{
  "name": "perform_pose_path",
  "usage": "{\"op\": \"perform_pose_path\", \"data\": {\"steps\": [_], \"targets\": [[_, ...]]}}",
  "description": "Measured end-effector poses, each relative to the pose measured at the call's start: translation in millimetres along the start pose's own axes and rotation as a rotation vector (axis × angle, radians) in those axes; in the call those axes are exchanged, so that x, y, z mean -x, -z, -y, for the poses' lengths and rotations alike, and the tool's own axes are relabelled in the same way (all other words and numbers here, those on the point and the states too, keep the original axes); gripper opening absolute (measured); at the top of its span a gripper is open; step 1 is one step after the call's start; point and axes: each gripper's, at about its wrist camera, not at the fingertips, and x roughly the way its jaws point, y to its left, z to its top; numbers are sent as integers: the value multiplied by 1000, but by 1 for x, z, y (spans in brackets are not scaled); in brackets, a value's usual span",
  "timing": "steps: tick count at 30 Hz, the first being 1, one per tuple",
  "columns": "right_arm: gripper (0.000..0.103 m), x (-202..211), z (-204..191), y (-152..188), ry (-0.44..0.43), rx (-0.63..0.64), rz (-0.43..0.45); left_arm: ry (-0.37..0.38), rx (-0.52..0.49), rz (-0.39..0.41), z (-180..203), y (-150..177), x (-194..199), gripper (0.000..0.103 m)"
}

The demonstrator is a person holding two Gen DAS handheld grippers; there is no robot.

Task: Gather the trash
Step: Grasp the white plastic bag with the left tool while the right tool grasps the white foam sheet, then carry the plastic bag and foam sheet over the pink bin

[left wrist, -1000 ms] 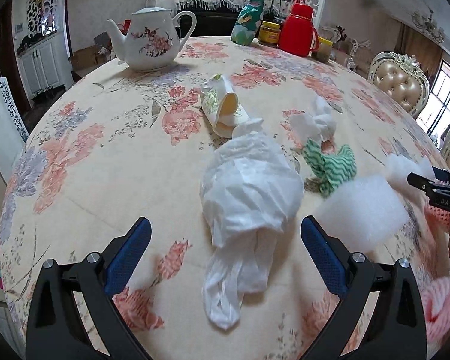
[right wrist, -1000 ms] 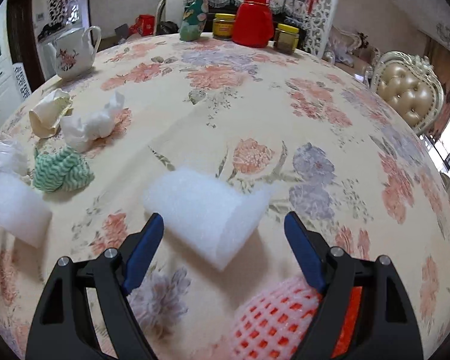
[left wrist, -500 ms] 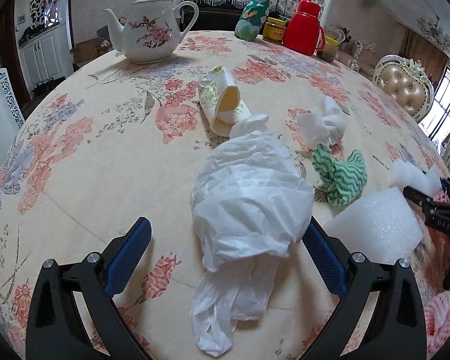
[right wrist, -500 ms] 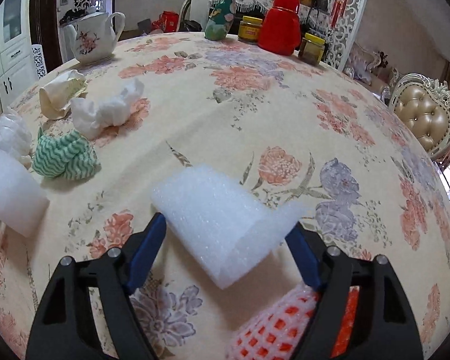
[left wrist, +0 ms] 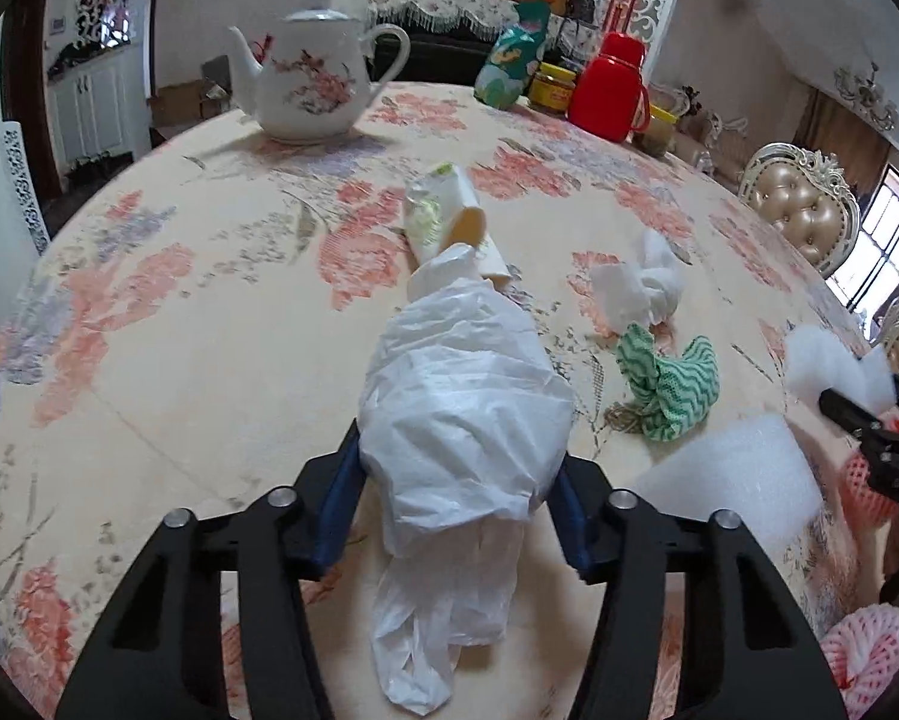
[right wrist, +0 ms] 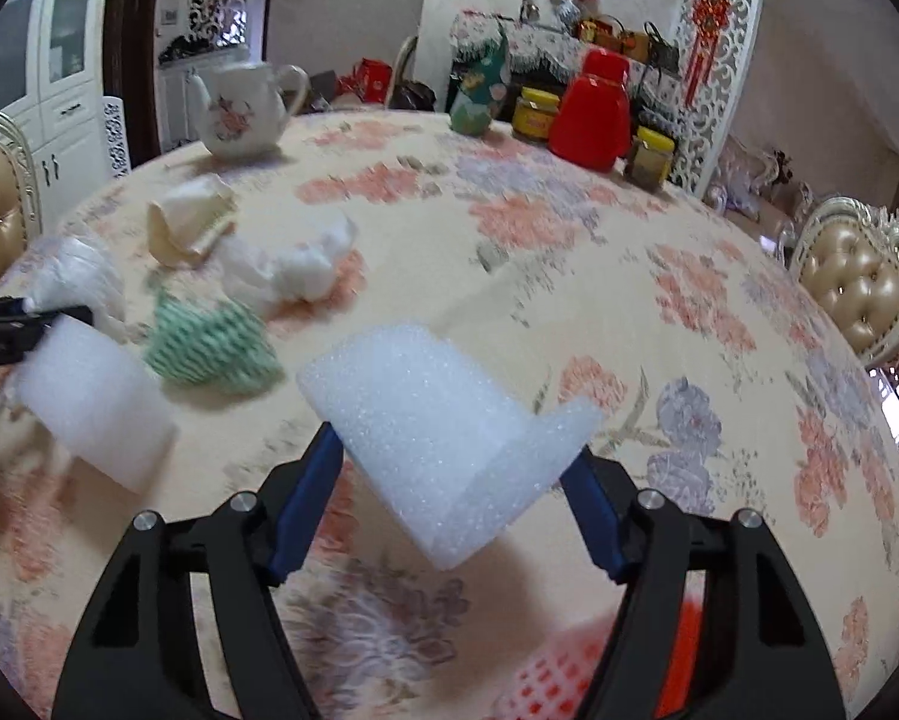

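Observation:
A crumpled white plastic bag (left wrist: 461, 408) lies on the floral tablecloth (left wrist: 209, 312). My left gripper (left wrist: 455, 480) is closing on it, its blue pads pressing both sides and the bag's tail hanging toward the camera. My right gripper (right wrist: 452, 456) is also closing. It grips a folded white foam sheet (right wrist: 443, 420), held just above the cloth with its shadow below. A second foam piece (right wrist: 95, 408), a green wavy cloth (right wrist: 209, 342), a white tissue wad (right wrist: 305, 264) and a crushed paper cup (right wrist: 191, 228) lie to the left of it.
A flowered teapot (left wrist: 311, 90), a red flask (left wrist: 608, 90), jars and a green pouch stand at the table's far side. Pink foam netting (left wrist: 863, 654) lies near the right edge. Padded chairs (left wrist: 803, 210) ring the table.
The left jaws have come in from wide open onto the plastic bag. The right jaws have narrowed on the foam sheet, which has risen off the cloth.

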Motion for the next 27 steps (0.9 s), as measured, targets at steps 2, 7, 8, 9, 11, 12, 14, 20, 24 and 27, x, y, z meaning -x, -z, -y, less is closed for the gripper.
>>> {"op": "perform_pose_path", "data": {"steps": [2, 7, 8, 9, 11, 12, 14, 20, 24, 27], "targets": [[70, 13, -7, -6, -17, 9, 24, -4, -3, 24, -2, 3, 13, 50], [70, 49, -26, -10, -35, 24, 77, -7, -16, 81, -1, 12, 46, 50], [70, 58, -29, -9, -41, 21, 88, -1, -21, 93, 0, 13, 53, 50], [70, 67, -32, -8, -44, 18, 99, 7, -27, 106, 2, 15, 60, 50], [70, 87, -38, -2, -49, 18, 124, 17, -48, 136, 9, 21, 77, 50], [70, 96, -40, 1, -49, 16, 133, 18, -59, 147, 13, 24, 84, 50], [70, 115, -43, 9, -55, 5, 150, 32, -75, 165, 20, 32, 98, 50], [70, 163, -49, 42, -47, -29, 183, 73, -110, 187, 39, 58, 130, 50], [70, 184, -50, 68, -35, -58, 182, 101, -132, 174, 49, 79, 141, 50], [70, 199, -53, 91, -3, -71, 171, 120, -157, 159, 56, 93, 145, 50]]}}
